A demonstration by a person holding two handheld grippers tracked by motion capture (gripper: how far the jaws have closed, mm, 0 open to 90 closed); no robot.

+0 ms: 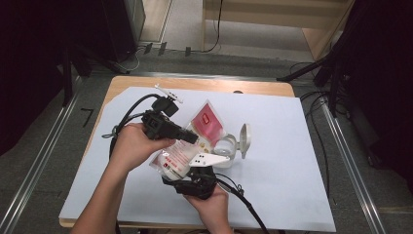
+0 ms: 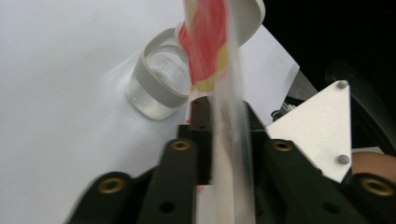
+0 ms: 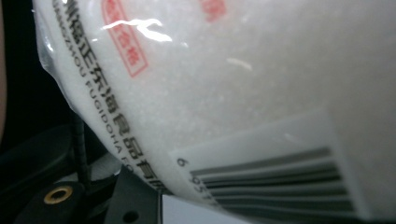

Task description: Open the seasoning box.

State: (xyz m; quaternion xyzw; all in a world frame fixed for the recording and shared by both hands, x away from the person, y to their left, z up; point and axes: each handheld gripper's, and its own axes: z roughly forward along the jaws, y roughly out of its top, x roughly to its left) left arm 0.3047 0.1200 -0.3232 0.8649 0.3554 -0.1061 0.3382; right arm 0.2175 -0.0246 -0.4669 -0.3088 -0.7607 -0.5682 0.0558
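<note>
Right gripper point(image 1: 197, 168) gripping lower end of bag point(image 1: 181, 157), jaws hidden behind it, opening impossible to judge. Left gripper point(image 1: 191, 137) pinching bag's upper part between closed jaws. Glass jar point(image 1: 225, 146) sitting just beyond left gripper, lid point(image 1: 245, 140) standing open, on white sheet point(image 1: 277, 161).

wooden table point(image 1: 272, 87), white sheet point(image 1: 272, 161), open jar point(image 1: 225, 147)

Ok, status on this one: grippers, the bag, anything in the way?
Left gripper shut on bag, top edge. Right gripper at bag's lower end, jaws unclear. Open jar beside bag, lid up. Nothing in the way.
</note>
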